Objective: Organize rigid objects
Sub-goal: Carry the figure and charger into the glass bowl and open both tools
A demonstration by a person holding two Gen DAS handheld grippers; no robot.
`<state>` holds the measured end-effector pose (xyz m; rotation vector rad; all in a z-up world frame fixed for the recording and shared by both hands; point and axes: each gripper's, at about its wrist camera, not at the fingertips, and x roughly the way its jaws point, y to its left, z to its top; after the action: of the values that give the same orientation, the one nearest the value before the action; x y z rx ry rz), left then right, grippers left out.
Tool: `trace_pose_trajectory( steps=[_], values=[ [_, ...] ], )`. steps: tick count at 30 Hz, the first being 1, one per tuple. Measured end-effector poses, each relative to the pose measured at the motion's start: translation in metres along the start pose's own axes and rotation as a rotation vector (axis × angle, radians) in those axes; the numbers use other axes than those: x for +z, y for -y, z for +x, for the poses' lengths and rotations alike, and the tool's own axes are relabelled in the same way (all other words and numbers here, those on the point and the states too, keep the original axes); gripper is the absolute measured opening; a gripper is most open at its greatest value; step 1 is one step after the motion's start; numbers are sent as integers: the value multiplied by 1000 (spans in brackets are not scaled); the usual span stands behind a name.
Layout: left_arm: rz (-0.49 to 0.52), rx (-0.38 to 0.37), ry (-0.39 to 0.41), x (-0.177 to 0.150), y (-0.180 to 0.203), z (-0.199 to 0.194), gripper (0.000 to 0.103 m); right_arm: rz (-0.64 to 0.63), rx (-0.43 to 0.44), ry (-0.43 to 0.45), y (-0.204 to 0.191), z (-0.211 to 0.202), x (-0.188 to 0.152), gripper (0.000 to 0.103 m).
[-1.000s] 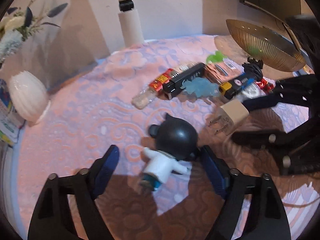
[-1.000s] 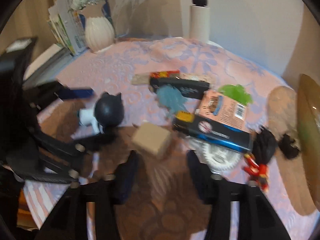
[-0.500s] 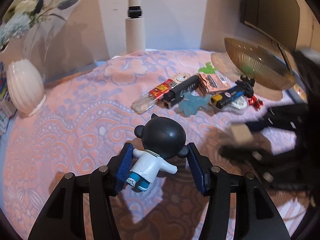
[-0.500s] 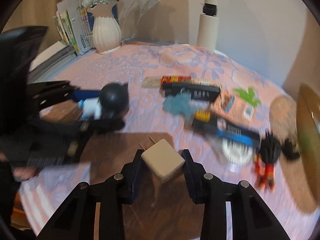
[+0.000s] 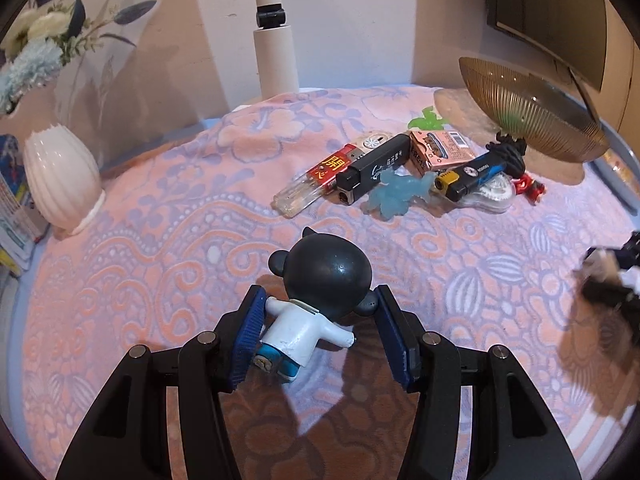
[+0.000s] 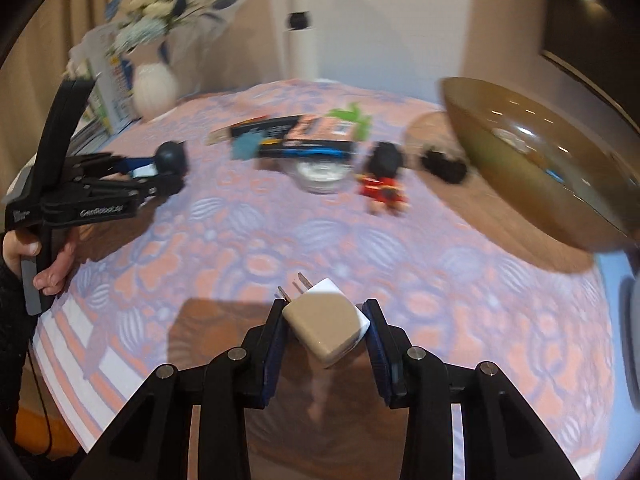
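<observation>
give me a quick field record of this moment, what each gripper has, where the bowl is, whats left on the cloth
left gripper: shut on black-headed figurine, lying on the cloth
right gripper: shut on beige plug adapter, prongs pointing away
bowl: amber ribbed glass, far right of table
left on cloth: lighters, blue figure, pink card pack, red figure
vase: white, far left

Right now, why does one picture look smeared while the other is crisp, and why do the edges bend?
Right wrist view: background streaked with motion blur, the amber glass bowl smeared, only the held beige plug adapter sharp. Left wrist view: crisp, the black-headed white-coated figurine glossy with glare. Both: fisheye lens curves the pink patterned tablecloth, dark corners.
</observation>
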<state>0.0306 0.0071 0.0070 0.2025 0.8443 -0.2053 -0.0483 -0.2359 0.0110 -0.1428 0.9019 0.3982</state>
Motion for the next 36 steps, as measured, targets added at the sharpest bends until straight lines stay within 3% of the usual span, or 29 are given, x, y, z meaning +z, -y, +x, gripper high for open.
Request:
trace_pose_trajectory(
  steps=[3,5,8,16,21,27,29,32,34,36],
  values=[
    [41,54,4,0,11,-4,52,66,-32,7,23,-9,-8,37],
    [24,50,13,3,19,-10,52,123,-48,14,42,-17,-12,37],
    [-46,-56,76,17,39,-31,52,229,-44,43,74,-33,-11,37],
    [3,-235,180,107,128,-53,52,354,-94,212,144,-93,25,37],
    [61,-278,145,149,186,-21,52,385,-174,153,178,-73,51,37],
    [70,-307,95,160,215,6,55,370,-192,91,192,-49,68,38],
    [82,-276,113,157,217,0,71,379,-185,70,195,-44,68,45],
    [88,-227,174,145,202,-21,75,414,-188,122,199,-54,55,56],
    [35,-217,193,135,178,-38,75,430,-179,172,195,-65,46,63],
    [-16,-209,215,124,157,-52,76,437,-178,200,183,-73,38,89]
  ],
)
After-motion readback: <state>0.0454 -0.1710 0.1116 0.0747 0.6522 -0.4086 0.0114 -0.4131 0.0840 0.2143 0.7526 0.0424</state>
